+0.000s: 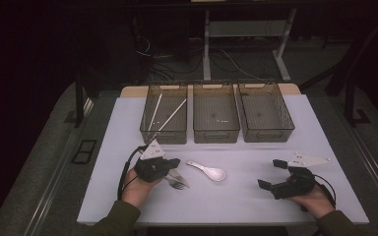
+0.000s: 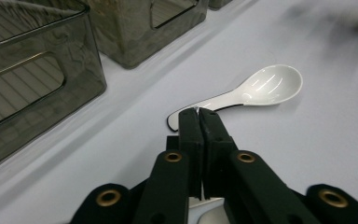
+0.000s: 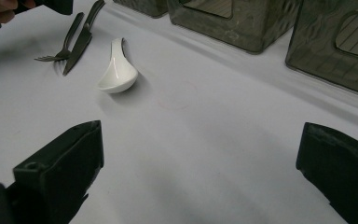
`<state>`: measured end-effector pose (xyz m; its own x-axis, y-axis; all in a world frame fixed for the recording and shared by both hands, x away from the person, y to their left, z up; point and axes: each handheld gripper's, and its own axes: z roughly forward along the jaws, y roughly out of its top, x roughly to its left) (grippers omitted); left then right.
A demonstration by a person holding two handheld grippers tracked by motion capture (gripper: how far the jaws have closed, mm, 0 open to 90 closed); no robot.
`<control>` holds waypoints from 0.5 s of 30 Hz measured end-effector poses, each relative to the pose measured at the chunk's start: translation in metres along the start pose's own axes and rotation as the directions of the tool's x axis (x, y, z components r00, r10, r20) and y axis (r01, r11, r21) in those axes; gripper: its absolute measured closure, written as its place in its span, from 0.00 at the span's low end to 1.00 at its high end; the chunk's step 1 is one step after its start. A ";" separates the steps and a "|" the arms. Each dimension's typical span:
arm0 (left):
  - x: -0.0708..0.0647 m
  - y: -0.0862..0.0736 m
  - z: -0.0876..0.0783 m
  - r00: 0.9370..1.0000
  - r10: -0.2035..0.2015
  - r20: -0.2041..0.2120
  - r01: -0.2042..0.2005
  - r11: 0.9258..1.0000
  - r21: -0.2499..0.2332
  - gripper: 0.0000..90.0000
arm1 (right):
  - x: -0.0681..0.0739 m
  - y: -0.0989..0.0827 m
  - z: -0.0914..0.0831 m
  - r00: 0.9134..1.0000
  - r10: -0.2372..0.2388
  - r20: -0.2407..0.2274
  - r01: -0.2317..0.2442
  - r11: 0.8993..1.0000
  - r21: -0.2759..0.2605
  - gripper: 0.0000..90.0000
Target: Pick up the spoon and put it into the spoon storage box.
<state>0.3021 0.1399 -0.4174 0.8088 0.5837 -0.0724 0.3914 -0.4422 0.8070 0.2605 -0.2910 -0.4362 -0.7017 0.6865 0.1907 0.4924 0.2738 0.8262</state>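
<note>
**Left jaws pressed together by fork and knife as white spoon waits mid-table**

From my remote seat, the high view runs like this, left to right. At lower left my left gripper [image 1: 173, 164] sits over the handles of a fork [image 1: 176, 185] and a knife [image 1: 178, 176]. In the left gripper view its jaws are pressed together; a sliver of metal shows beneath them at the bottom edge, but I cannot tell whether it is pinched. Their tips end just short of the handle of the white spoon [image 2: 256, 91], which stretches away toward the upper right of that frame. In the high view the spoon lies just right of the cutlery, near the centre. Across the upper middle stand three grey bins [image 1: 216, 118], the leftmost holding white sticks [image 1: 169, 117]. At lower right my right gripper [image 1: 271, 173] rests on the table [image 1: 246, 196], jaws spread wide with bare table between them, well apart from the spoon.
</note>
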 end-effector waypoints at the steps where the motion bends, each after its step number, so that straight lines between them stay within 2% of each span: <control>1: 0.001 0.001 0.002 1.000 -0.001 0.002 0.001 1.000 0.002 0.99 | 0.000 0.000 0.000 1.000 -0.001 0.001 0.001 1.000 0.000 0.01; 10: 0.011 0.013 0.028 0.999 0.030 0.013 -0.030 0.998 0.050 0.99 | -0.001 0.000 0.000 1.000 0.004 0.004 -0.004 1.000 0.007 0.01; 15: 0.020 0.020 0.045 0.999 0.033 0.016 -0.034 0.997 0.076 0.99 | -0.001 0.000 0.000 1.000 0.003 0.005 -0.003 1.000 0.007 0.01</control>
<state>0.3457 0.1120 -0.4287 0.8279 0.5582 -0.0551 0.3960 -0.5120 0.7623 0.2611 -0.2916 -0.4369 -0.6977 0.6907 0.1902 0.4977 0.2764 0.8221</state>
